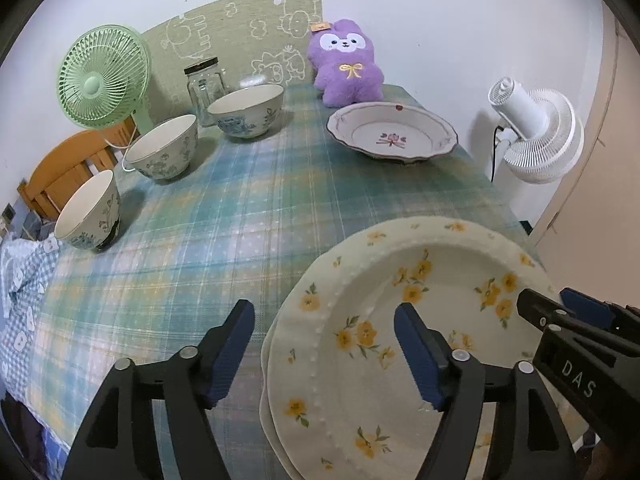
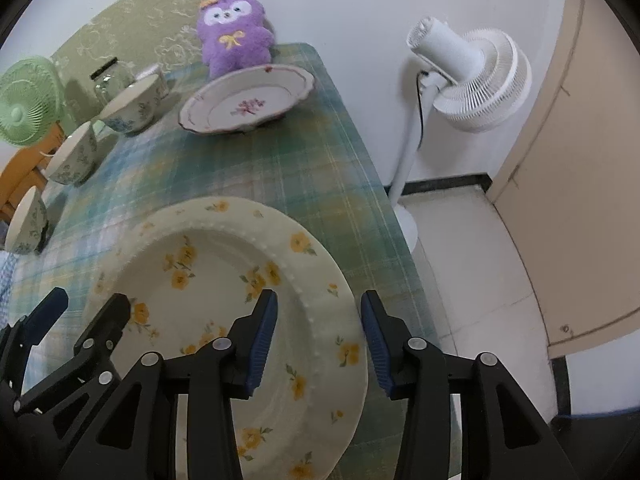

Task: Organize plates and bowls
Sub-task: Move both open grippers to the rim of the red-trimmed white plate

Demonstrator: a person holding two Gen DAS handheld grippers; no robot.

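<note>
A cream plate with yellow flowers (image 1: 400,320) (image 2: 224,280) lies at the near right of the plaid tablecloth (image 1: 224,216); a second cream rim shows under its left edge. My left gripper (image 1: 326,354) (image 2: 84,306) stands open astride the plate's left rim, pads clear of it. My right gripper (image 2: 318,338) (image 1: 560,304) stands open astride the right rim, one finger over the plate, one outside. A pink-flowered plate (image 1: 392,132) (image 2: 248,100) sits at the far right. Three blue-patterned bowls (image 1: 88,212) (image 1: 164,148) (image 1: 248,110) line the left side.
A glass jar (image 1: 204,84), a green fan (image 1: 104,80) and a purple plush toy (image 1: 348,68) stand along the back. A white standing fan (image 2: 468,76) is off the table's right edge, over tiled floor. A wooden chair (image 1: 68,168) is at the left.
</note>
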